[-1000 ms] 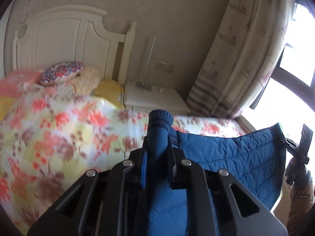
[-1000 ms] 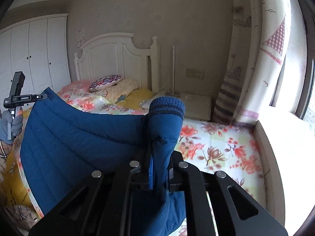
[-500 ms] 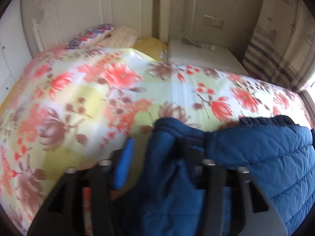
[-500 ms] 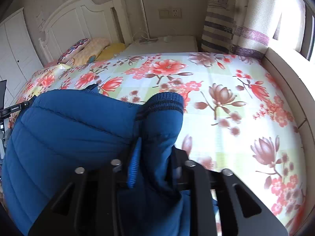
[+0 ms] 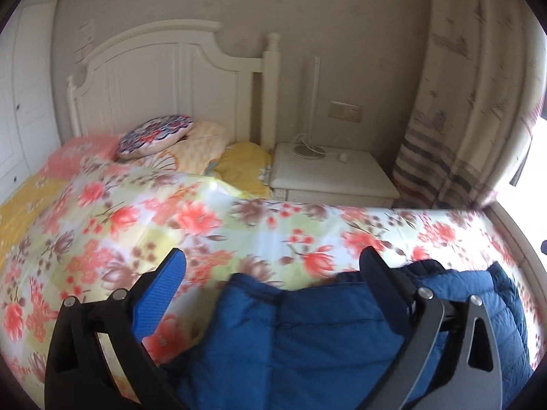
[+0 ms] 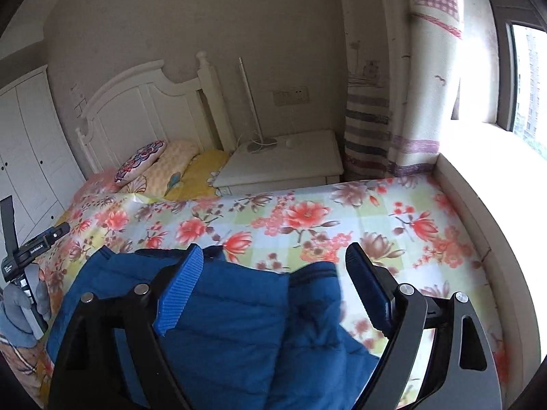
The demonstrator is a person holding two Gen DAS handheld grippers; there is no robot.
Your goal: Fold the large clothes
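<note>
left gripper [image 5: 273, 266]: jaws spread wide and opening, nothing pinched; the blue jacket [image 5: 324, 335] lies below and between them, pads clear of the fabric. right gripper [image 6: 273, 266]: jaws also apart and opening, jacket under them, no pad contact visible.

jacket lies on the floral bedspread [image 5: 239, 218], near edge of bed, top hem w/ ribbed cuff [image 6: 314, 270] bunched toward the headboard [image 5: 164, 68].

risk, as judged: quilted shell looks puffy and slick, so layers could spring apart or slide once released; fold line may not hold. bedspread looks glossy and smooth, low friction, so the garment could creep toward the bed edge. a re-grip through thick padding could catch only the top layer.

materials: jacket stitched in horizontal channels, soft; jaw pads blue, textured; gripper frames black, rigid. round patterned cushion [image 5: 154, 135] well apart from the jacket.
</note>
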